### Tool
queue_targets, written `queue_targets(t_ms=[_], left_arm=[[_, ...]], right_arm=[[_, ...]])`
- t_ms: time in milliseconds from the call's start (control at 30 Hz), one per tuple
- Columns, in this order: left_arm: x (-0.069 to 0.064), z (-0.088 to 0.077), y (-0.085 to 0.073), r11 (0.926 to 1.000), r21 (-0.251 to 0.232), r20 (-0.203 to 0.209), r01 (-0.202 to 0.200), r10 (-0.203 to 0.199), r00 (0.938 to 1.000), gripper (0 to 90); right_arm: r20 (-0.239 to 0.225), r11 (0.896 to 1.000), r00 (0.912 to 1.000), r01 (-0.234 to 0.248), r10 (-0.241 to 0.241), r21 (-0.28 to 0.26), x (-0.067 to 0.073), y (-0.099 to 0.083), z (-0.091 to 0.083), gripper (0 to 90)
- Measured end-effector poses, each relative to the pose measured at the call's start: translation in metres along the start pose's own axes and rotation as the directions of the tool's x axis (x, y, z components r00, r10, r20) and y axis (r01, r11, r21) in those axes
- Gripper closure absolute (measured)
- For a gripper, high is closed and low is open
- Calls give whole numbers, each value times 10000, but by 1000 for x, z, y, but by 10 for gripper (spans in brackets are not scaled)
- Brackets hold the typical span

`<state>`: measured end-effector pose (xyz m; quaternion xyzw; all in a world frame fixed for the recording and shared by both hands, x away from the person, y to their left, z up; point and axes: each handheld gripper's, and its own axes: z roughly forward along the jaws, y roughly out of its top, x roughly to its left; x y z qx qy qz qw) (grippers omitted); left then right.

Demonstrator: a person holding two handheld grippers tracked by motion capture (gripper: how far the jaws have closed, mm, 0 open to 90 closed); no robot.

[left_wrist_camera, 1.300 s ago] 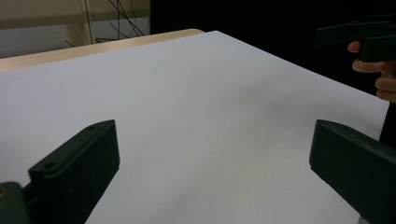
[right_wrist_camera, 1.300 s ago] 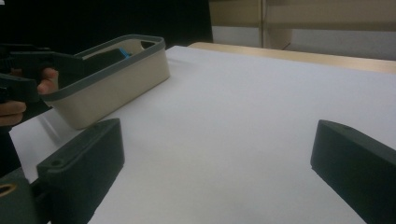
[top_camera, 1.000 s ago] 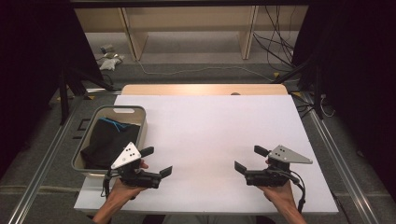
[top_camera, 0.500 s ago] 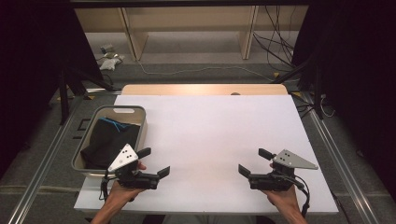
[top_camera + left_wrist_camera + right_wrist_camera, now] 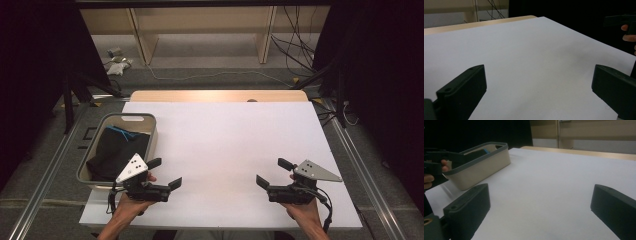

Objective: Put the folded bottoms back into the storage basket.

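Note:
My left gripper [image 5: 165, 173] is open near the table's front left, beside the near corner of a beige basket [image 5: 148, 121] with a grey rim. Dark cloth with a blue trim [image 5: 116, 151] lies in the basket. My right gripper [image 5: 274, 172] is open near the front right, low over the white tabletop [image 5: 225, 140]. Nothing lies between either pair of jaws. In the left gripper view the wide-apart jaws [image 5: 537, 93] frame bare white surface, with the other hand [image 5: 628, 37] at the far right. In the right gripper view the basket [image 5: 481, 168] stands left of the open jaws [image 5: 540, 213].
A wooden strip [image 5: 220, 95] runs along the table's far edge. Beyond it stand wooden shelf legs [image 5: 142, 40] and cables [image 5: 295, 45] on the floor. Metal rails [image 5: 45, 180] flank the table on both sides.
Both grippers have drawn back slightly toward the front edge of the table; both jaws stay open and hold nothing.

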<state>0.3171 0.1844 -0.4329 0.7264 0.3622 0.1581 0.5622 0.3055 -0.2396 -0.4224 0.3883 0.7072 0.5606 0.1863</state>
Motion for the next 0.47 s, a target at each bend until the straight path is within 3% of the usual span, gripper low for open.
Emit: queue_targets(t_ms=[467], left_arm=[[1,0,1,10000,-5,-8,16,-16,10000,0]], right_arm=[[38,10000,10000,12,-12,-55,0,1,0,31]])
